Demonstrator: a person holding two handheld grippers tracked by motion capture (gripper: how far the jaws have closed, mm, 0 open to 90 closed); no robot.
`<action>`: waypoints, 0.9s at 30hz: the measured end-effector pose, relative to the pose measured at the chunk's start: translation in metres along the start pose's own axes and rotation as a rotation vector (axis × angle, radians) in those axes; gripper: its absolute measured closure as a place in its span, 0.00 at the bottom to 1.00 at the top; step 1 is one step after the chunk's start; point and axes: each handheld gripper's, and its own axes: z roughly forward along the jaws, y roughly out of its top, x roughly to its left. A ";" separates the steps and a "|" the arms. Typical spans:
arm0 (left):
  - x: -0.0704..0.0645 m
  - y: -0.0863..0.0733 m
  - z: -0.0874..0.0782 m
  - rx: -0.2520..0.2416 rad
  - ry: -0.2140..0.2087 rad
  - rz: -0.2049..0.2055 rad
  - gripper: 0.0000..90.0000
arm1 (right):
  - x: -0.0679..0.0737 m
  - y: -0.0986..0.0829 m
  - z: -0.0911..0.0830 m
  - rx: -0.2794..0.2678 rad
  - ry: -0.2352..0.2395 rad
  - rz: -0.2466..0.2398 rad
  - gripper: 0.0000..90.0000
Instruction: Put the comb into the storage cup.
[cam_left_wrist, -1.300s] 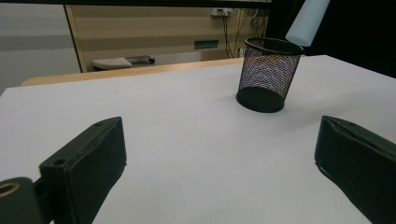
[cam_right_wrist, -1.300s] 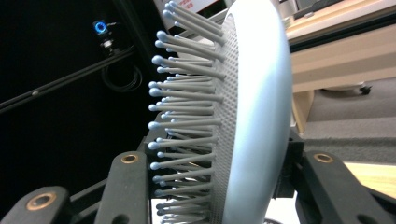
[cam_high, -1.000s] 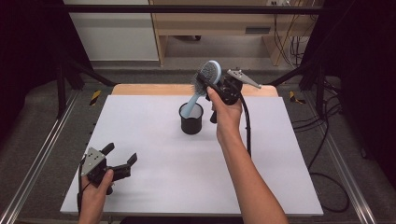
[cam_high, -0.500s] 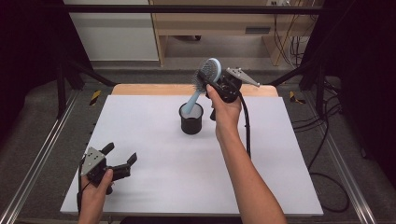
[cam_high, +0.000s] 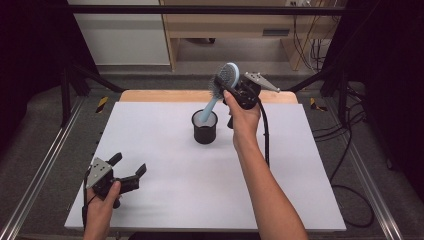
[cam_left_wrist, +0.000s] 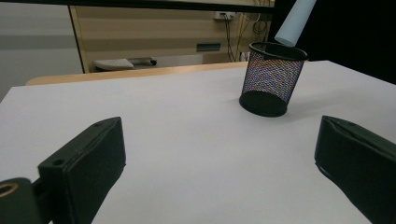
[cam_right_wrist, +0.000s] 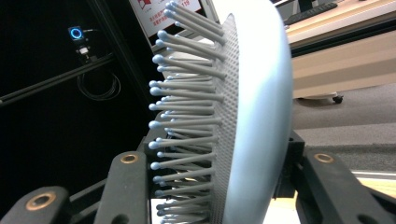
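Right gripper (cam_high: 231, 90) clamps the pale blue plastic hairbrush (cam_high: 226, 76) with ball-tipped bristles, handle inside the black wire-mesh cup (cam_high: 205, 128); left gripper (cam_high: 129, 169) gapes wide, empty.

Hairbrush (cam_right_wrist: 252, 116) handle cut off by bottom edge; its tip hidden inside mesh cup (cam_high: 205, 127).

Fingers (cam_left_wrist: 81, 163) apart over white table (cam_left_wrist: 187, 140); mesh cup (cam_left_wrist: 271, 77) ahead.

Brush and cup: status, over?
Right tool shut on brush head, handle tip over cup. Left tool open, idle near table corner. Nothing in the way.
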 end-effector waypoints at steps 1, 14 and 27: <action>0.000 0.000 0.000 -0.001 0.001 0.000 0.02 | -0.001 0.000 0.000 0.002 -0.001 0.001 0.59; 0.001 0.000 0.000 -0.008 -0.004 0.002 0.03 | -0.004 -0.008 0.009 0.018 -0.023 0.000 0.59; 0.000 0.000 0.000 -0.003 -0.013 0.009 0.03 | -0.008 -0.018 0.017 0.039 -0.041 -0.007 0.59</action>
